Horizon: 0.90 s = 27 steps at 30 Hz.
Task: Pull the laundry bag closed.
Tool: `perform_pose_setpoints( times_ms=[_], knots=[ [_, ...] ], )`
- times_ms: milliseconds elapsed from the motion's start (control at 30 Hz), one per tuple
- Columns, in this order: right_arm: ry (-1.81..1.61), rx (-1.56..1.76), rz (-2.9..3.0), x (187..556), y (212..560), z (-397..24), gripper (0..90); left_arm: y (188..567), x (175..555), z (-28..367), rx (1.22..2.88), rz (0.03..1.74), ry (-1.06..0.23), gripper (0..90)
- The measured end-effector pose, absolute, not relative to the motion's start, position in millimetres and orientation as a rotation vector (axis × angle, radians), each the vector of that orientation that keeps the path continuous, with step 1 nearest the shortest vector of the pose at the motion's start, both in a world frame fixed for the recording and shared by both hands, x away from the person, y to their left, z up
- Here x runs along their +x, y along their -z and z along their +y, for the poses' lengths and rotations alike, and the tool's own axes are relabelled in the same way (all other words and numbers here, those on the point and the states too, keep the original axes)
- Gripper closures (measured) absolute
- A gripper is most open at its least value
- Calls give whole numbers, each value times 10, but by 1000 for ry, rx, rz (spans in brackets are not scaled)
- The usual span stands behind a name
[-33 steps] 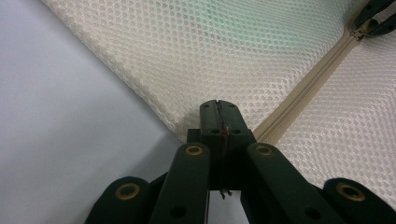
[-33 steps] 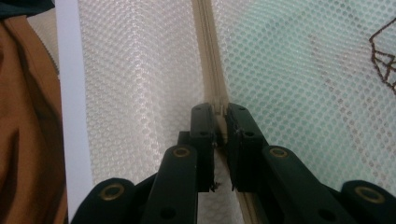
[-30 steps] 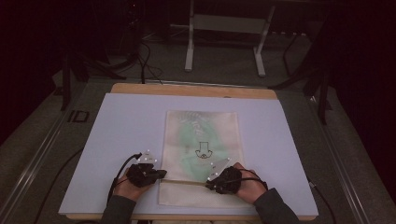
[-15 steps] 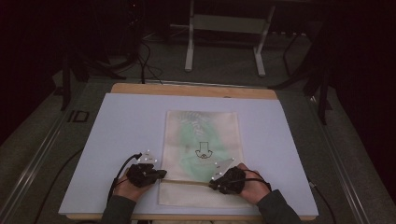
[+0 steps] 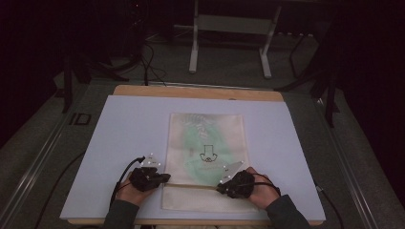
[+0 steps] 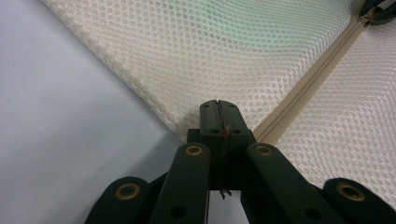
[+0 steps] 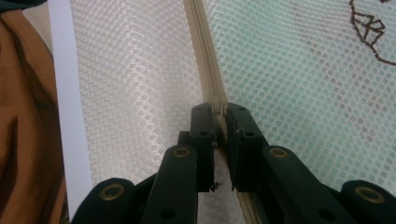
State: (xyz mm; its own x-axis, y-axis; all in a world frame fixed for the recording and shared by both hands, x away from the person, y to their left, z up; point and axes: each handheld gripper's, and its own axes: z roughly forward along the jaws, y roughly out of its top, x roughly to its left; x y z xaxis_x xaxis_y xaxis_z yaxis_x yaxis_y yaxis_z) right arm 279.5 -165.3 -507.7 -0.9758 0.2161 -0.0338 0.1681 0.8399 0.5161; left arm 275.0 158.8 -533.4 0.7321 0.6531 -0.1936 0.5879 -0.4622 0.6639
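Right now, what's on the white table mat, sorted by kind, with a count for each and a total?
Mesh zipper bag: 1
Hand-held tools: 2, the left tool and the right tool, both shut on the bag's zipper line
Total: 3

The mesh bag [image 5: 206, 157] lies on the table [image 5: 119, 138], near its middle. The zipper [image 5: 191, 185] crosses the bag's near part. The left gripper [image 5: 165, 178] sits at its left end, the right gripper [image 5: 220, 187] probably on the zipper, further right.
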Motion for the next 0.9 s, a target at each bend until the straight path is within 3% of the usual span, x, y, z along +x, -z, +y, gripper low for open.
perform_pose_setpoints(
  times_ms=[900],
  knots=[
    [-836, 363, 2924, 2808, 5060, -1822, 824, 5334, 2751, 1588, 2191, 931, -113, 896]
  ],
)
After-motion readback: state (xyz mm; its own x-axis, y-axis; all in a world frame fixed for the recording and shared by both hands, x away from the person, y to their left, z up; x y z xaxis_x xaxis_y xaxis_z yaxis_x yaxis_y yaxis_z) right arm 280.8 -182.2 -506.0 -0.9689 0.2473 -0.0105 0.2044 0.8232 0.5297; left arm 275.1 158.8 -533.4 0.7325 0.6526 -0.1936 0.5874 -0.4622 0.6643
